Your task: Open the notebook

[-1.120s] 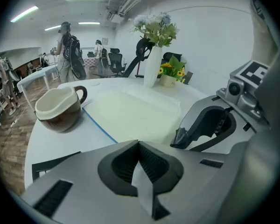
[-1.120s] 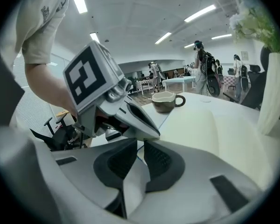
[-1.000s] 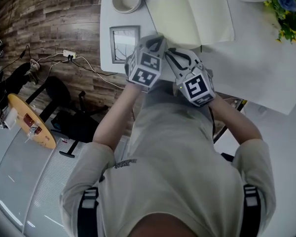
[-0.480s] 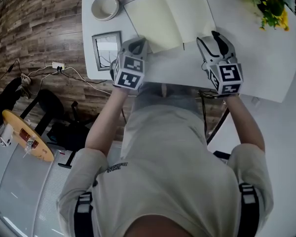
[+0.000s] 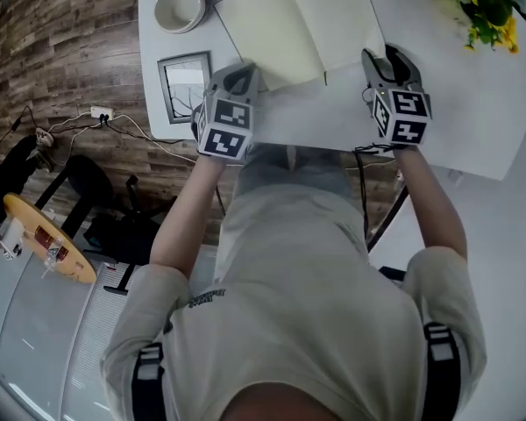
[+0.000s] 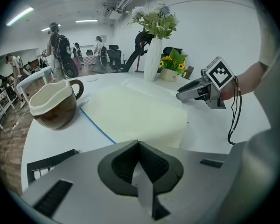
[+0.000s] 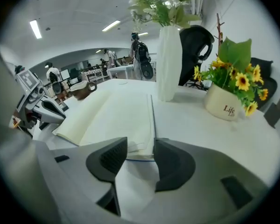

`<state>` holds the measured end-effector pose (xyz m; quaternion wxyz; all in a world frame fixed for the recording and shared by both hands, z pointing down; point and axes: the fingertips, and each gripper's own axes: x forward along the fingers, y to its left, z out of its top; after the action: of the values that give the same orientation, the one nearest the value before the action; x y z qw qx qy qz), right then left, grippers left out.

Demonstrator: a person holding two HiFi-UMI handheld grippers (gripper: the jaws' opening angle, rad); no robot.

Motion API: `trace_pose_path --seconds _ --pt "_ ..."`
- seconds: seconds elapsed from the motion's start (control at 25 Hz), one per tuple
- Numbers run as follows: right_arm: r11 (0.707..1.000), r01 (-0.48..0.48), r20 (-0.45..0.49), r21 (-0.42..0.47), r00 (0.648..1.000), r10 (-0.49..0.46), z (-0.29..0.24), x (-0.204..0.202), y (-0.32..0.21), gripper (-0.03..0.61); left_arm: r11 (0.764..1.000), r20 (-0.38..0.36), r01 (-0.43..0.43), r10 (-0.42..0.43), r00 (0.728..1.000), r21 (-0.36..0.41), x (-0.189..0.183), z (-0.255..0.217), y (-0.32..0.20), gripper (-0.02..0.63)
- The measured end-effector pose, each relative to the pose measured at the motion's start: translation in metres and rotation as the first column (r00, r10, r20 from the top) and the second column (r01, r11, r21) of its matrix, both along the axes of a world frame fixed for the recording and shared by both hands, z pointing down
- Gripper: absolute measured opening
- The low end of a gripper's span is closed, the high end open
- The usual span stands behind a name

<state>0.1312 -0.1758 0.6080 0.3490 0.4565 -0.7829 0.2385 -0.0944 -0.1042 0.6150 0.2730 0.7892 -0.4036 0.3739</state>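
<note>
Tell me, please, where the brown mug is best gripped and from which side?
Probably the mug by its wall at the rim, from above on its near side: it stands upright and open-topped, so one jaw can go inside. Its handle points away towards the notebook, which makes it awkward to reach.

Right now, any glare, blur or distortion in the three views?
Head view: sharp, evenly lit, the white table nearly blown out. Left gripper view: heavy fisheye with dark corners, the notebook pages washed pale. Right gripper view: same fisheye bending, the vase bright but crisp.
</note>
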Motion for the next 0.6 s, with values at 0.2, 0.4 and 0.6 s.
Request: trace_pose_path --seconds 0.2,0.4,0.6 --pt "0.994 -0.020 -0.038 0.109 0.999 0.024 -0.025 0.006 -0.007 0.063 1.000 -0.002 0.010 -0.010 1.000 -0.001 0.000 0.001 0.000 0.000" --pt "0.979 0.015 0.015 0.202 1.000 -0.018 -0.064 -0.019 -0.002 0.028 1.000 -0.012 0.016 -0.016 1.000 -0.004 -0.001 0.000 0.000 0.000" --pt "0.958 0.075 0.102 0.278 0.989 -0.108 -0.104 -0.065 0.011 0.023 1.000 -0.020 0.021 -0.021 1.000 -0.010 -0.002 -0.002 0.002 0.000"
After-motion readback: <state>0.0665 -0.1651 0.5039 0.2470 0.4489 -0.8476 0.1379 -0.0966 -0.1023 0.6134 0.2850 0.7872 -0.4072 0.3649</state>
